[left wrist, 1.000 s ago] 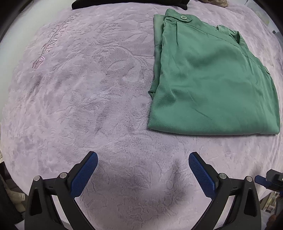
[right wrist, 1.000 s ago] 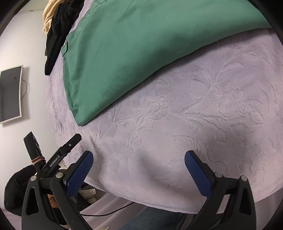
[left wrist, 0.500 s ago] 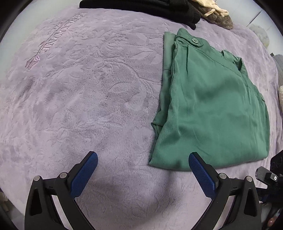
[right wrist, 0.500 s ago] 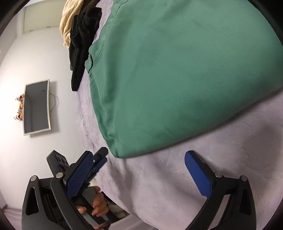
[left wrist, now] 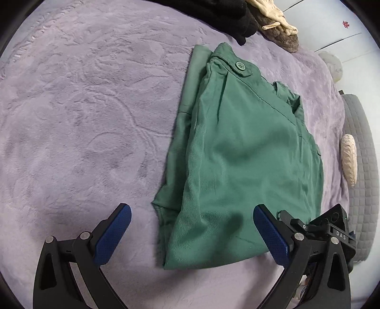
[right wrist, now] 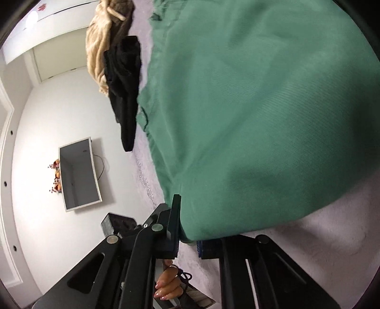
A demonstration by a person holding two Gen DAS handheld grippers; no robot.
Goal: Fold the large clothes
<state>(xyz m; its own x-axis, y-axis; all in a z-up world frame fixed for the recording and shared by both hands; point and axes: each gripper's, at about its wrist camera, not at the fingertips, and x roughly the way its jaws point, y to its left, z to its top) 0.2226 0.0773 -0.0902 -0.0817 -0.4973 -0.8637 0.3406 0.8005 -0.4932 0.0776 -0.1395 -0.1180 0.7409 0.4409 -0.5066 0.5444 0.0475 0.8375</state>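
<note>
Across the embossed lilac plush bedspread (left wrist: 83, 114), a folded green cotton garment (left wrist: 242, 156) is seen from the left wrist, its near corner lying between the parted jaws of the left gripper (left wrist: 192, 228); black clothes (left wrist: 213, 14) are piled beyond it. From the right wrist, the right gripper (right wrist: 187, 242) has just been closing and is clamped on the garment's near edge; a wall-mounted grey screen (right wrist: 79, 173) is seen left of the garment.

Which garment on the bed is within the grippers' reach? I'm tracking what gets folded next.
The green garment, lying flat with its near edge between the left gripper fingers; the black one and the beige one are piled at the far edge.
</note>
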